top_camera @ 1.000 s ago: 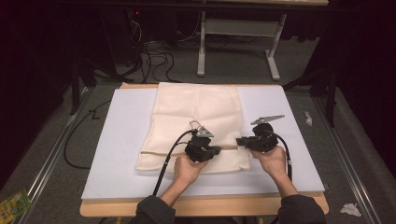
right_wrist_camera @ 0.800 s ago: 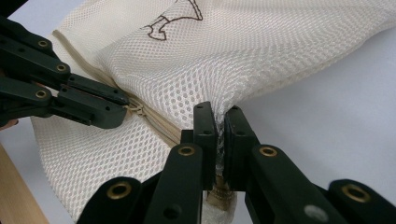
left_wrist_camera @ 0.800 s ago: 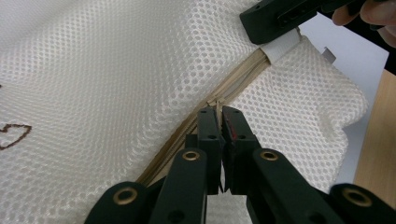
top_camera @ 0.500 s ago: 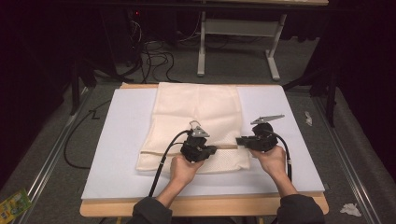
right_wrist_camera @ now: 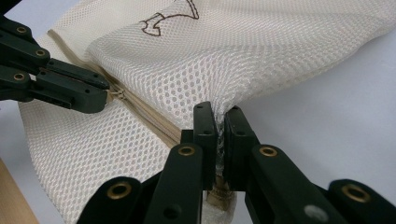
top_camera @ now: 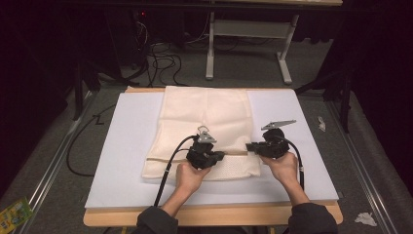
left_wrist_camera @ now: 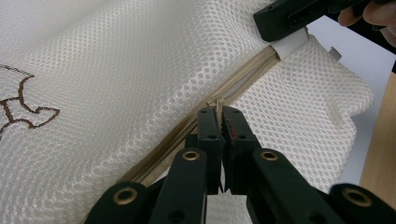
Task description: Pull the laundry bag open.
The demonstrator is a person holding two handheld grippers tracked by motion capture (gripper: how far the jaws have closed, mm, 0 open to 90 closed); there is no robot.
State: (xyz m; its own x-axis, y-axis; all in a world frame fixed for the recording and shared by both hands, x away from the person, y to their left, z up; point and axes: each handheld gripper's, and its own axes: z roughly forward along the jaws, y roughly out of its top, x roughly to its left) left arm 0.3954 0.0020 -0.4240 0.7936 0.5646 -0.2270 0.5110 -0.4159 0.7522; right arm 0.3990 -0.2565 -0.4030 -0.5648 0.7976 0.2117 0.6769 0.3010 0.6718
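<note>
High view: my left gripper [top_camera: 217, 157] has slid toward my right gripper [top_camera: 252, 146] along the zipper [top_camera: 234, 155] of the mesh laundry bag [top_camera: 207, 124] since a second ago; the gap between the two is shorter now. The right one has not moved from the bag's right edge. I read that as the zip being drawn along toward the anchored end, with a short stretch left to run.

The bag lies flat on the white board [top_camera: 122, 161], near edge toward me, zipper running across its lower part.

Left gripper view: jaws clenched on the zipper pull [left_wrist_camera: 218, 103], the teeth line running off toward the other tool at the top right. This view shows the slider itself, which from above is lost under the tool.

Right gripper view: jaws pinched shut on mesh at the zipper's end, cloth bunched between them, with the left tool's tip on the slider [right_wrist_camera: 119, 94] at far left. Brown stitched lettering [right_wrist_camera: 170, 14] shows on the bag; from above it is too faint to make out.
</note>
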